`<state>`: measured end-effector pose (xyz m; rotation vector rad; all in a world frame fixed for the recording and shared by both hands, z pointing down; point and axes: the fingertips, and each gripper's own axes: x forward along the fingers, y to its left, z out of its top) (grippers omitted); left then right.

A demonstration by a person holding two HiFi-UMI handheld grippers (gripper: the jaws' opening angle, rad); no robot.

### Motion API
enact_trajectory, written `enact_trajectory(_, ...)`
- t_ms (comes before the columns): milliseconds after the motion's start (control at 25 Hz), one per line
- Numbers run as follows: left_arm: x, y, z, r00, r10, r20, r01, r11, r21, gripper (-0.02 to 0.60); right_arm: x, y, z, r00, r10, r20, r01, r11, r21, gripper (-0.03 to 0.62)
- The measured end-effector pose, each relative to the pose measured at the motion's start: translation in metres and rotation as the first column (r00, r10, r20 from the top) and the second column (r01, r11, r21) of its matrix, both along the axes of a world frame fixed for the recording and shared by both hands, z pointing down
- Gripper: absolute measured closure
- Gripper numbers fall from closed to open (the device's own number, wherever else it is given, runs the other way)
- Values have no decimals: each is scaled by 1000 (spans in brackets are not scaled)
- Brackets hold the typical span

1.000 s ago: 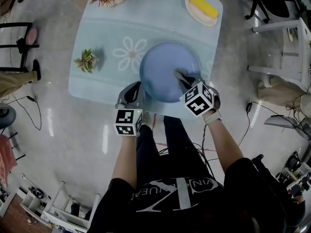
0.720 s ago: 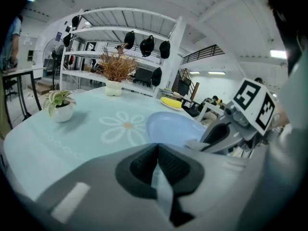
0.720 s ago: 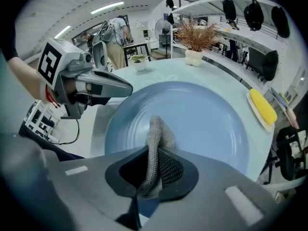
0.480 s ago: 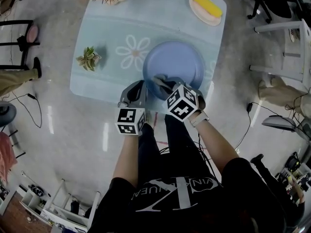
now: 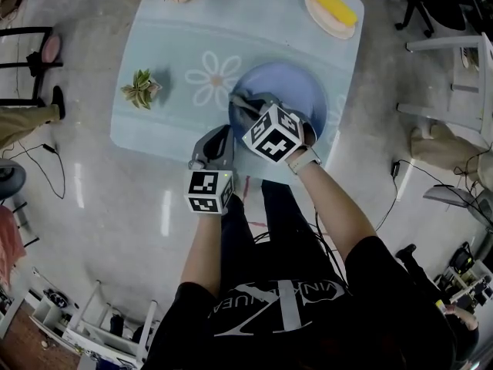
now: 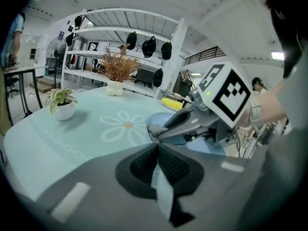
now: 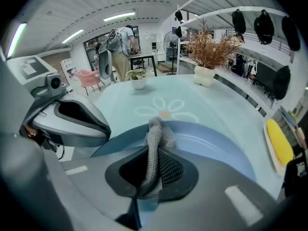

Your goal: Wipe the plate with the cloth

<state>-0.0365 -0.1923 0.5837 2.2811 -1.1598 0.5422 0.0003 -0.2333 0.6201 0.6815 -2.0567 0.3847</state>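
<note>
My right gripper [image 5: 245, 103], fingers closed on the cloth [image 7: 155, 134], has swept across the plate [image 5: 308, 91] from right side to left rim. The left gripper [image 5: 219, 143] keeps its fingers pinched on the near rim, so the plate stays on the counter [image 5: 166, 48]. I judge one pass is done.

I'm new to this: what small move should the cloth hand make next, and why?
Probably sweep the cloth across the plate toward its right side. The right gripper is shut on the cloth over the plate's left part, the rest lies bare, and the left gripper seems to pinch the rim, steadying it.
</note>
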Motion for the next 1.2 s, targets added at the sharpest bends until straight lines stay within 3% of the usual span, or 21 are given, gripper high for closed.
enact_trajectory(240, -1, 0, 0, 1000, -7, -2, 7, 1000, -1, 581, 26, -29, 0, 995, 5, -95, 2, 997, 76, 551)
enact_trajectory(520, 0, 0, 0, 1000, -12, 6, 12, 1000, -9, 581, 82, -44, -1, 981, 107, -164, -91, 991, 103, 553)
enact_trajectory(800, -1, 0, 0, 999, -33, -4, 33, 999, -30, 581, 123, -28, 1, 960, 187, -207, -173, 981, 85, 554)
enact_trajectory(1200, -1, 0, 0, 998, -48, -27, 47, 998, -38, 581, 138, 21, 2, 954, 227, -194, -225, 974, 31, 554)
